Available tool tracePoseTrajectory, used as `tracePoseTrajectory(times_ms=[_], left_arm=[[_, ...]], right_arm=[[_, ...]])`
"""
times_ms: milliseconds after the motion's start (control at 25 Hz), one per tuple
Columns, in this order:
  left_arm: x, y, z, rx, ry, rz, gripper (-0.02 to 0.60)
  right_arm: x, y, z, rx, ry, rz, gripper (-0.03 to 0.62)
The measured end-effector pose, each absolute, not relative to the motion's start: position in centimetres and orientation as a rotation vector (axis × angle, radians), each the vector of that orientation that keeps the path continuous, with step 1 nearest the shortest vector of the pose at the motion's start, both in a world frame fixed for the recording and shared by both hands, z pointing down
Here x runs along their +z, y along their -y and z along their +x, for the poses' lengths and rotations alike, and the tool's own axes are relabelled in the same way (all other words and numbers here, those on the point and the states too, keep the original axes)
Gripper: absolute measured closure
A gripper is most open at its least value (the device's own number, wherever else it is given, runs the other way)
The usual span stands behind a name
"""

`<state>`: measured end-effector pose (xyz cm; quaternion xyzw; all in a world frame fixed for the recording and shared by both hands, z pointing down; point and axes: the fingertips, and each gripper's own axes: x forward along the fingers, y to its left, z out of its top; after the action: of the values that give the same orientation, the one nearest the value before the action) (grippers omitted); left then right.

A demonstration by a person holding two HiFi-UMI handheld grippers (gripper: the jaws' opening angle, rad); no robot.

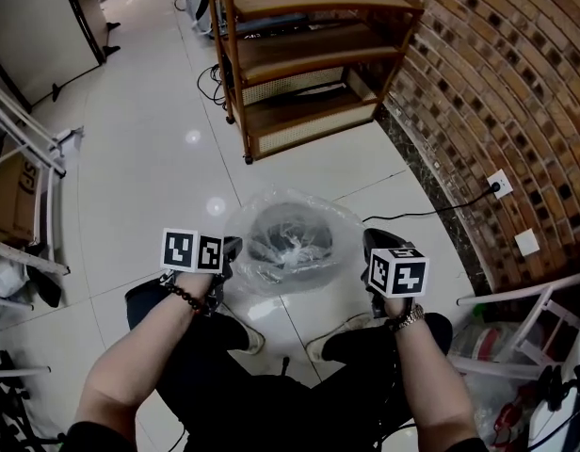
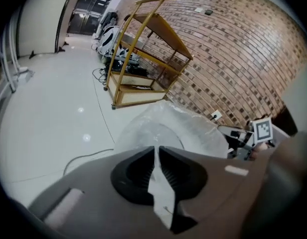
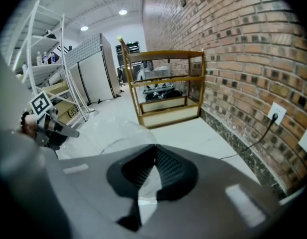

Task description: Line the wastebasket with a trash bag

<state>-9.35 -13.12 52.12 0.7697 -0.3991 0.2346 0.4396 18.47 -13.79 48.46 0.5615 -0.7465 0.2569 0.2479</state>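
Setup: the wastebasket (image 1: pixel 318 220) stands on the white tiled floor (image 1: pixel 149 139), directly in front of the seated person's knees. It is round and dark grey. It sits between the two grippers in the head view.

Bag: a clear trash bag (image 1: pixel 271 207) is draped over the wastebasket. The film balloons out past the rim on all sides. Crumpled plastic lies inside the opening, and the dark wall shows through the film.

Left hand-held gripper (image 1: pixel 232 250): at the left edge of the bag and angled downward. In the left gripper view its jaws (image 2: pixel 156 151) stand almost together. A strip of the clear film is pinched between the ribbed pads and trails down toward the camera.

Right hand-held gripper (image 1: pixel 373 242): at the right edge of the bag, also angled downward. In the right gripper view the jaws (image 3: pixel 154 152) meet at the tips. A fold of the same film is caught between them and hangs below.

Surroundings: a wooden shelf unit (image 1: pixel 299 55) stands beyond the wastebasket, well apart from it. A curved brick wall (image 1: pixel 497 83) runs along the right. It carries a white socket (image 1: pixel 500 184), with a black cord (image 1: pixel 441 207) leading from it across the floor.
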Motion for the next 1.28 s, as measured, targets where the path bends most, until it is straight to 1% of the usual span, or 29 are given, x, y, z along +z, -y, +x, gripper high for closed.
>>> tracePoseTrajectory(times_ms=[200, 480, 640, 920, 960, 1000, 1080, 1160, 1280], left_arm=[[53.7, 14.6, -9.4, 0.8, 1.026, 2.035, 0.56], [55.8, 16.3, -8.7, 0.989, 1.016, 2.111, 0.56], [57.4, 17.5, -8.2, 1.036, 0.97, 2.13, 0.56], [57.6, 19.3, -5.3, 1.054, 0.865, 2.278, 0.56], [57.6, 19.4, -5.1, 1.067, 0.854, 2.291, 0.56], [57.8, 19.6, -5.0, 1.089, 0.847, 2.299, 0.56], [58.3, 20.0, -5.1, 1.142, 0.84, 2.311, 0.56], [58.9, 20.3, -5.4, 1.18, 0.831, 2.31, 0.56], [59.7, 20.5, -6.0, 1.205, 0.823, 2.298, 0.56]], right_arm=[[51.5, 11.8, 18.2, 0.739, 2.009, 1.5, 0.591], [54.9, 9.6, 16.2, 0.8, 1.962, 1.434, 0.591], [57.2, 7.9, 15.5, 0.854, 1.905, 1.407, 0.589], [60.9, 4.5, 14.9, 0.978, 1.769, 1.358, 0.585], [61.3, 4.1, 14.7, 0.992, 1.759, 1.34, 0.575], [61.7, 3.7, 14.3, 1.004, 1.754, 1.317, 0.549], [62.3, 3.0, 13.3, 1.022, 1.757, 1.266, 0.542], [62.6, 2.4, 12.5, 1.036, 1.767, 1.224, 0.519], [61.4, 2.6, 12.1, 1.066, 1.818, 1.209, 0.468]])
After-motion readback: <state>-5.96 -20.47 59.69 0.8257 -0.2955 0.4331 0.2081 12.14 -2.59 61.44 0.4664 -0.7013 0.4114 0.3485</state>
